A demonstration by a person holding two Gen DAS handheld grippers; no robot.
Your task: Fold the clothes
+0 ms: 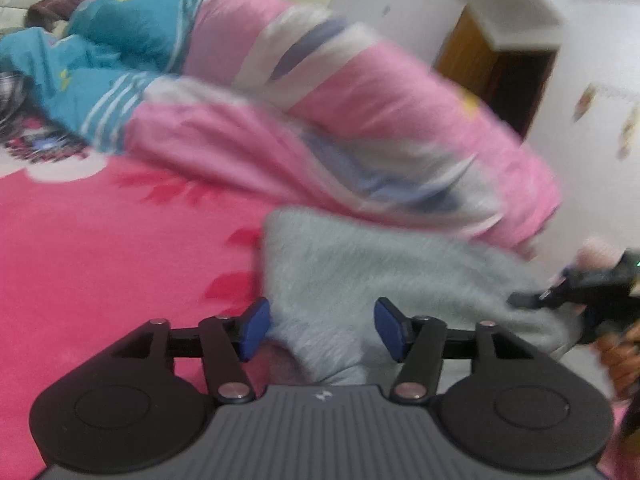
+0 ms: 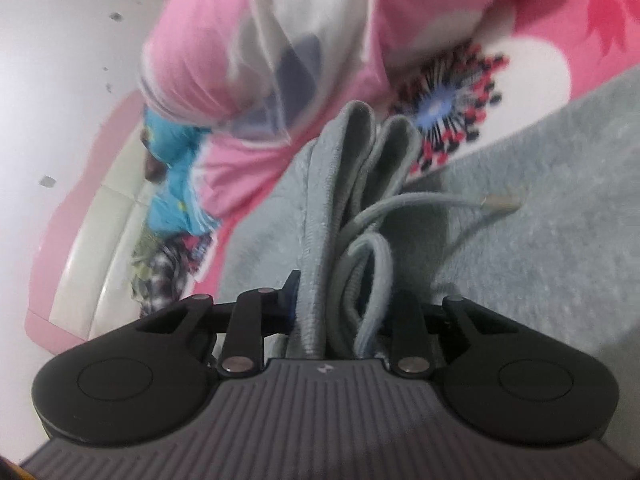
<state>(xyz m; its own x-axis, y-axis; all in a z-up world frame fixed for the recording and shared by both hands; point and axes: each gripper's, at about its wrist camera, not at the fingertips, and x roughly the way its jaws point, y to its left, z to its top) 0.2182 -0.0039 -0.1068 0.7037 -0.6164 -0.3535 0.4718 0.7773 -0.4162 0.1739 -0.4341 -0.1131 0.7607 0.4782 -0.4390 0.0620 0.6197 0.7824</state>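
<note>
A pale grey fleece garment (image 1: 380, 268) lies on the pink floral bed sheet (image 1: 100, 260). My left gripper (image 1: 322, 330) stands open at its near edge. Grey cloth lies between the blue pads (image 1: 256, 326) and they do not press it. In the right wrist view my right gripper (image 2: 344, 308) is shut on a bunched fold of the same grey garment (image 2: 520, 220). Its looped drawstring (image 2: 440, 204) is caught in the bunch. In the left wrist view the right gripper (image 1: 580, 300) shows at the garment's right edge, held by a hand.
A rolled pink quilt (image 1: 360, 100) lies just behind the grey garment. Beyond it is a teal garment (image 1: 120, 40); plaid clothes (image 2: 160, 272) sit by the cream headboard (image 2: 100, 232). A white wall with a dark doorway (image 1: 512, 80) stands past the bed.
</note>
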